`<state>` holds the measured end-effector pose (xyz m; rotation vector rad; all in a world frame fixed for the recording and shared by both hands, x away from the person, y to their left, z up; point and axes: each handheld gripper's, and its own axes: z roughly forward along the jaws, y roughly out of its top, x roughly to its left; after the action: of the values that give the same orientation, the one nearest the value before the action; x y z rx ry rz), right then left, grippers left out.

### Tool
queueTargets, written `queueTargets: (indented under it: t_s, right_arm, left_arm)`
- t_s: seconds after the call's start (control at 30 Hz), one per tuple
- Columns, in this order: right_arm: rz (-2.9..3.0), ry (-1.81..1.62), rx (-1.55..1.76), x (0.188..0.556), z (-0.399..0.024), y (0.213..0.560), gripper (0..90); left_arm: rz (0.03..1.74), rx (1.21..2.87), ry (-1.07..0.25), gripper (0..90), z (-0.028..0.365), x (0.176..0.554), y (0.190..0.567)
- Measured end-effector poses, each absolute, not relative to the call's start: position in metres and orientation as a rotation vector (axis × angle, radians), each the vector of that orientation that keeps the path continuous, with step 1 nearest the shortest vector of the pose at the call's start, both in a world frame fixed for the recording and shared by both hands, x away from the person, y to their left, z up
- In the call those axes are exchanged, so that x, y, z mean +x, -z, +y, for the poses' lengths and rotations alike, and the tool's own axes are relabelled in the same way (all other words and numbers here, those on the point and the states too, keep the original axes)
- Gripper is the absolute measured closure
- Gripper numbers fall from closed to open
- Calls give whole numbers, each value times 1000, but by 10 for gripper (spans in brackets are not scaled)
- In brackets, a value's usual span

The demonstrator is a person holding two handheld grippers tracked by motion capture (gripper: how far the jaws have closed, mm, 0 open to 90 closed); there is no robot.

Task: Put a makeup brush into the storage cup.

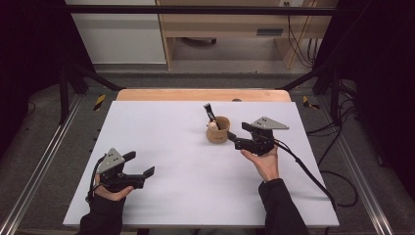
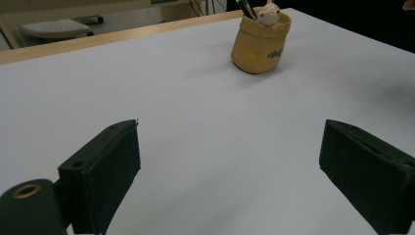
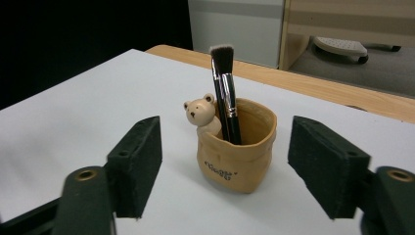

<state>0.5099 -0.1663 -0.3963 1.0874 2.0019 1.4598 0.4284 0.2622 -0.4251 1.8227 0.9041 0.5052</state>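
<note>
One white table (image 1: 171, 161), grey floor (image 1: 44, 147)

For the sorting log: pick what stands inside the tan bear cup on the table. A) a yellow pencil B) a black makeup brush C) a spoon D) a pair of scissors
B: a black makeup brush with a silver ferrule stands bristles-up inside the tan bear cup, beside its little bear head.

A white counter (image 1: 161, 147) had a wooden strip (image 1: 203, 94) along its far edge. Grey floor (image 1: 44, 161) lay around it, with black cables (image 1: 337, 181) on the right. Beyond the far edge stood a white cabinet (image 1: 120, 32) and a wooden desk (image 1: 230, 22). Both sides were dark.
</note>
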Motion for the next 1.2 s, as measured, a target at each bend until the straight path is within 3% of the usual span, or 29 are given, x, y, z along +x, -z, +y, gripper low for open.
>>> queueTargets:
  t_s: [0.2, 0.5, 1.2]
  right_arm:
    - [2006, -1466, 1069, 496, -174, 393, 183]
    - [1996, -1480, 1060, 476, -184, 390, 124]
    - [1942, -1472, 1119, 445, -220, 406, 60]
  left_arm:
    - [905, 1822, -505, 73, 263, 428, 425]
    - [905, 1820, -507, 71, 263, 428, 425]
    - [917, 1818, -509, 68, 265, 429, 426]
